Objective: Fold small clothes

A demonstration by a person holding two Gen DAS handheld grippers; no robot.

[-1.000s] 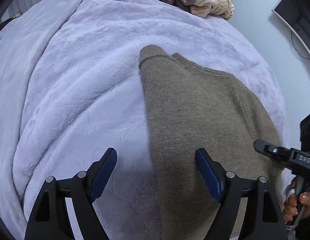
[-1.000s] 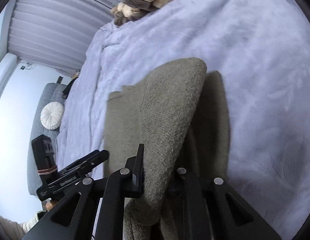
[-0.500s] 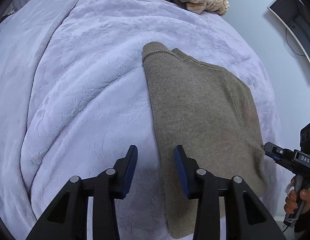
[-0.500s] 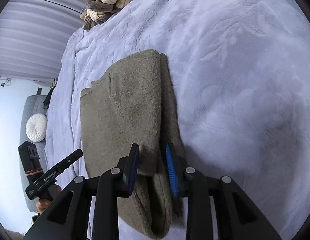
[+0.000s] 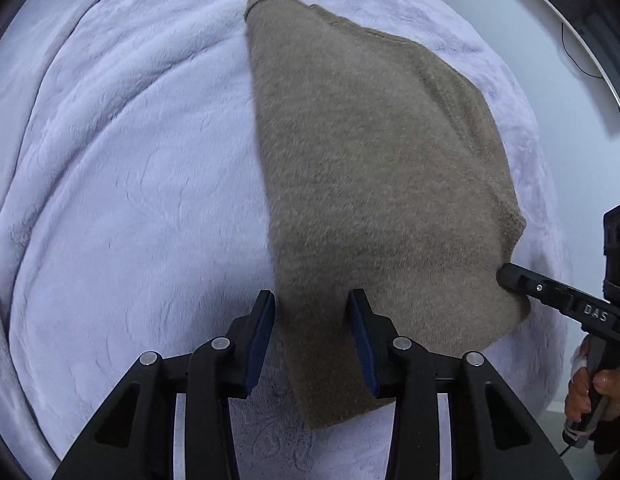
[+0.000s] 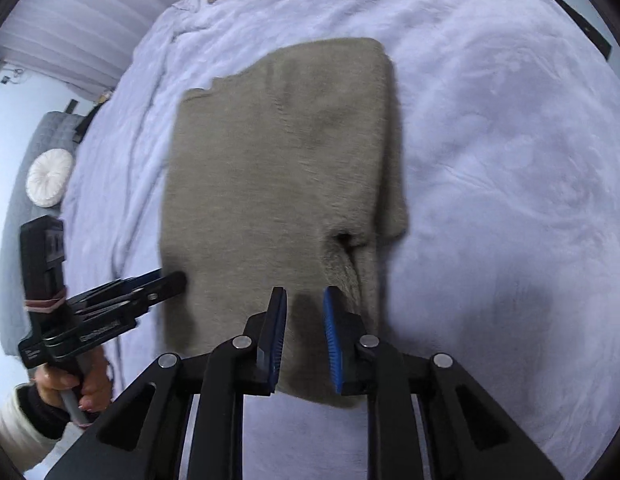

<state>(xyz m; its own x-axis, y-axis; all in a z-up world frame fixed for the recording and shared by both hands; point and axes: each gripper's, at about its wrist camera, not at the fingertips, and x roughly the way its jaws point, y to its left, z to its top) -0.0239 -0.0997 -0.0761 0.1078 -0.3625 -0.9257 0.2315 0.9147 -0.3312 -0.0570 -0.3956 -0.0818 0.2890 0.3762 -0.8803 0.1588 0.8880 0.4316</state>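
1. Left wrist view: our left claw (image 5: 311, 296), jaws just opening, straddles the sweater's (image 5: 369, 160) near edge, gripping nothing.
2. Our right claw (image 6: 305, 294), jaws just narrowing but apart, hovers empty above it.
3. We judge a fold laid; next, pinch the near edge.

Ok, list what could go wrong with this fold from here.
1. The left claw, its jaws just opening, straddles the sweater's side edge without pressing it. Closing here may pinch the blanket too.
2. The right claw, its jaws just closing, shows a gap with no cloth pinched. It may shut empty over the hem.
3. A pucker sits in the folded flap nearby. Tugging there could drag the fold open.
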